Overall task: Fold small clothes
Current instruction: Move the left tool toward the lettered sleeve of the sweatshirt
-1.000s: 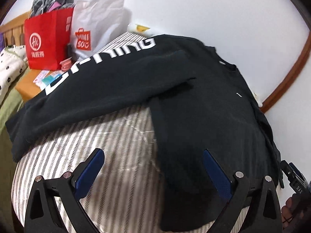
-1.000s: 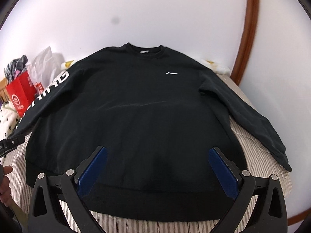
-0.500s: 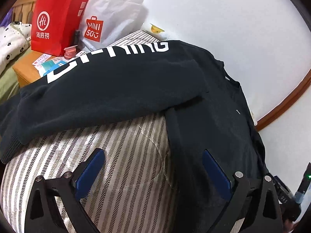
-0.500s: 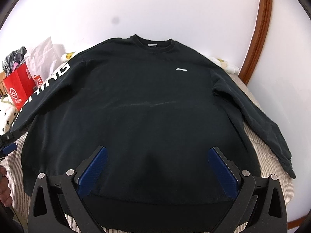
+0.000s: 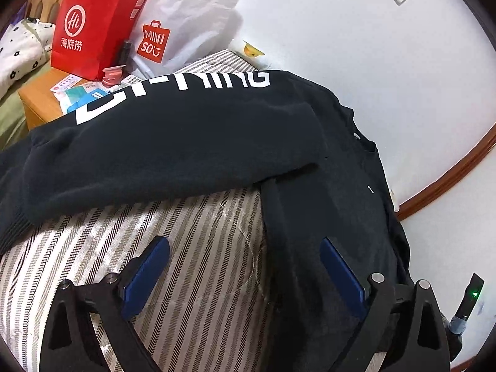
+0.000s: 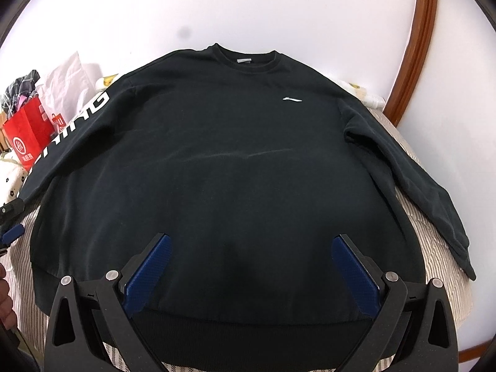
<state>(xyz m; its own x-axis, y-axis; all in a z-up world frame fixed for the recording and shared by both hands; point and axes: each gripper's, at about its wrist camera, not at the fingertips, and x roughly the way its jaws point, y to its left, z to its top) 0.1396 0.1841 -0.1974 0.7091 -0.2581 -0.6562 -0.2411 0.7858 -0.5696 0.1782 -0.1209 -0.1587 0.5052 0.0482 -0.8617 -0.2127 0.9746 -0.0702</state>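
A black sweatshirt (image 6: pixel 235 167) lies flat, front up, on a striped surface (image 5: pixel 186 279), collar toward the wall and both sleeves spread. Its left sleeve (image 5: pixel 161 142) carries white lettering and runs off toward the left edge. My right gripper (image 6: pixel 248 257) hovers open over the lower middle of the body, just above the hem (image 6: pixel 248 325). My left gripper (image 5: pixel 245 263) is open too, straddling the sweatshirt's left side edge below the armpit; one blue pad (image 5: pixel 145 276) is over the stripes, the other over black cloth. Neither holds anything.
A red paper bag (image 5: pixel 93 24) and a white shopping bag (image 5: pixel 183 28) stand on a wooden bedside table (image 5: pixel 40 102) at the left, with small items beside them. A white wall with a brown curved trim (image 6: pixel 415 40) is close behind. A person's hand (image 6: pixel 4 303) shows at the left.
Both grippers have moved closer to the sweatshirt and lower. The left view has swung toward the lettered sleeve, which now fills more of the frame. Nothing was grasped.
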